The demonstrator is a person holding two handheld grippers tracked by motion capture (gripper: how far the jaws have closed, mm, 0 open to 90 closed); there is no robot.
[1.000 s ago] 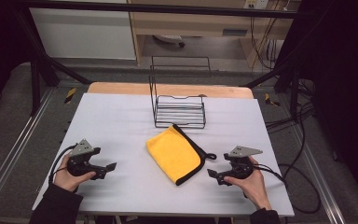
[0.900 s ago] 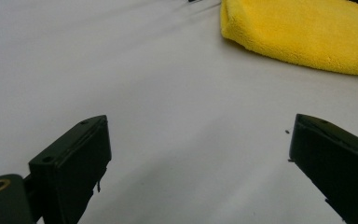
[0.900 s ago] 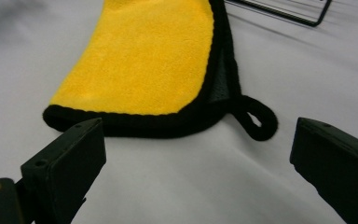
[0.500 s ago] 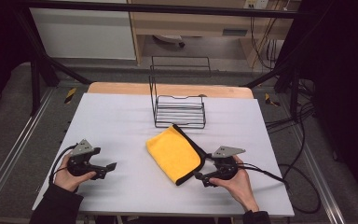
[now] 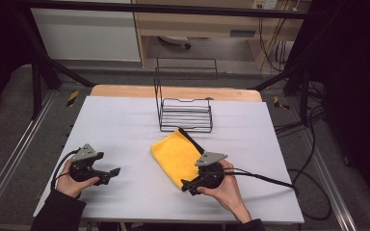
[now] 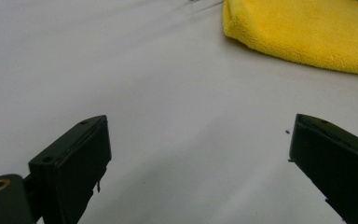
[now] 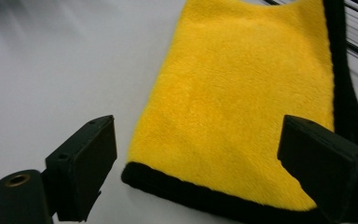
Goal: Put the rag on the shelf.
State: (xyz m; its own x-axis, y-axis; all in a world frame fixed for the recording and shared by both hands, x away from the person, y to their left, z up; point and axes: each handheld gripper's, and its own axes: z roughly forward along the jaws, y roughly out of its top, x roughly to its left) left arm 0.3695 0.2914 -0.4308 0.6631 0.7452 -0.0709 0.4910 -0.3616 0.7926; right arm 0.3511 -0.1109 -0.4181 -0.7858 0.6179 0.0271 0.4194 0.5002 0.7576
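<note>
So the right hand-held gripper (image 5: 187, 184) was lining up on the folded yellow cloth's (image 5: 176, 155) near edge on the desk (image 5: 125, 125), jaws apart but just starting to close, nothing pinched yet. Left hand-held gripper (image 5: 115, 172) sat wide apart. Next it probably needed to drop lower and pinch that black hem (image 7: 205, 193).

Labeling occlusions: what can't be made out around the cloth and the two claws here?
- Yellow cloth: near corner hidden in the high view by the right claw.
- Cloth's far end: cut off by the right gripper view's top edge.
- Wire rack: only blurred bars at the right gripper view's corner.

A folded yellow cloth (image 5: 176, 156) with a black-trimmed edge lies flat on the table, just before the wire rack (image 5: 185, 114).
</note>
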